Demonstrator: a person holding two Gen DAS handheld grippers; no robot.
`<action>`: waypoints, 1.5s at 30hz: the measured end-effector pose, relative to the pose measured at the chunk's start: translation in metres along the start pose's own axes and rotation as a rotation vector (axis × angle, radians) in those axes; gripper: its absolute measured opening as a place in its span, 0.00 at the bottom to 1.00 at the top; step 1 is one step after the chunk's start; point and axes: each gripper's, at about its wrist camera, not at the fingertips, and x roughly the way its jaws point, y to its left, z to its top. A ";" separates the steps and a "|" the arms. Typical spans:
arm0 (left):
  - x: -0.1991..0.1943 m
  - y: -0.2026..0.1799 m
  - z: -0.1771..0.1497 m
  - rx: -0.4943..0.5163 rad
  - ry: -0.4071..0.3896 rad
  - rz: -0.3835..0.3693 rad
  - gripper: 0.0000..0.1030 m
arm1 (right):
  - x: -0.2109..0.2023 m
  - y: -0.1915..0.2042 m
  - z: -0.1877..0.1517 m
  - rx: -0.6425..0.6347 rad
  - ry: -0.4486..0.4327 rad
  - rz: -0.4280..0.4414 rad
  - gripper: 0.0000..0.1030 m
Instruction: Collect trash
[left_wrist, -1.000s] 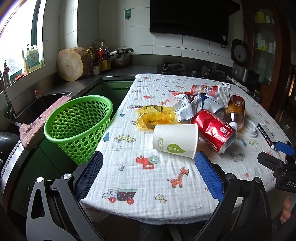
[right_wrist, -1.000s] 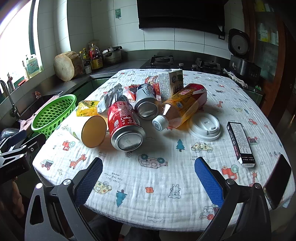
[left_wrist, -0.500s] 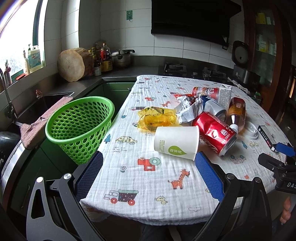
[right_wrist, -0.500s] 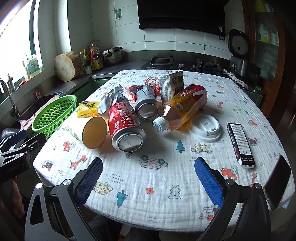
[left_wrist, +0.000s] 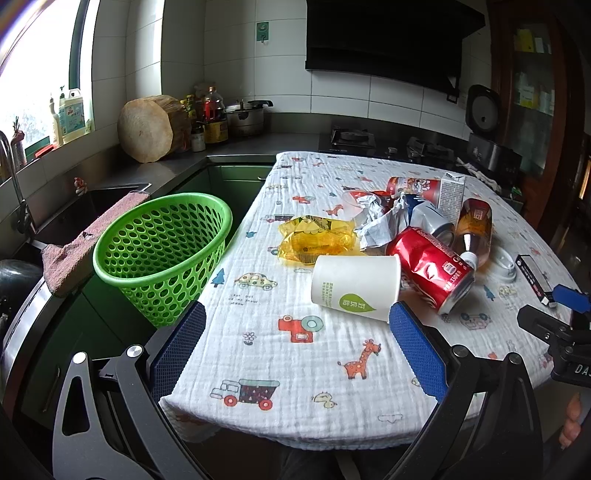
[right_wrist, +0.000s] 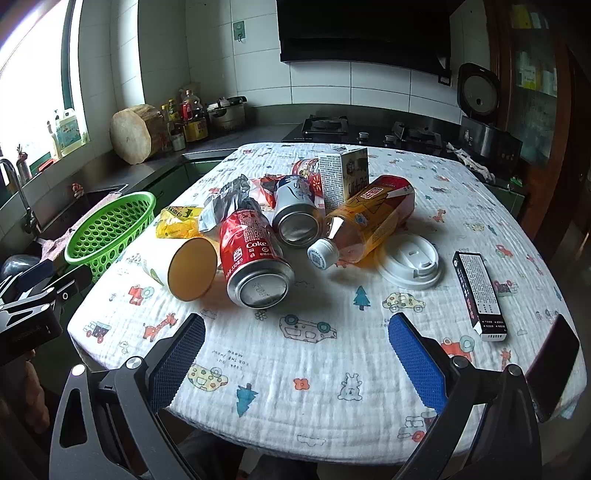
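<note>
A heap of trash lies mid-table: a tipped white paper cup (left_wrist: 355, 286) (right_wrist: 184, 267), a dented red Coke can (left_wrist: 430, 267) (right_wrist: 255, 256), a silver can (right_wrist: 297, 214), an orange drink bottle (right_wrist: 369, 218), a yellow wrapper (left_wrist: 314, 240), crumpled foil (left_wrist: 380, 218), a carton (right_wrist: 343, 177) and a white lid (right_wrist: 410, 260). A green basket (left_wrist: 159, 247) (right_wrist: 109, 230) stands off the table's left edge. My left gripper (left_wrist: 297, 332) hangs open just short of the cup. My right gripper (right_wrist: 295, 345) is open over the cloth in front of the Coke can.
The table (right_wrist: 332, 354) wears a white cartoon-print cloth. A black box (right_wrist: 478, 291) and a dark phone (right_wrist: 552, 365) lie at the right edge. A sink (left_wrist: 74, 210), a pink rag (left_wrist: 85, 243), a wooden block (left_wrist: 151, 127), bottles and a stove line the counter behind.
Both grippers drifted back very slightly, so the trash sits a touch farther off. Nothing on the table moved; both stay open.
</note>
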 end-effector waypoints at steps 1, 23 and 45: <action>0.000 0.000 0.000 0.000 -0.001 0.001 0.96 | 0.000 0.000 0.000 -0.001 -0.001 0.000 0.94; 0.004 0.004 0.000 -0.019 0.010 0.011 0.96 | -0.001 0.000 0.000 -0.006 -0.002 0.001 0.94; 0.023 -0.001 0.004 0.032 0.037 0.008 0.96 | 0.021 -0.022 -0.001 -0.005 0.042 -0.008 0.94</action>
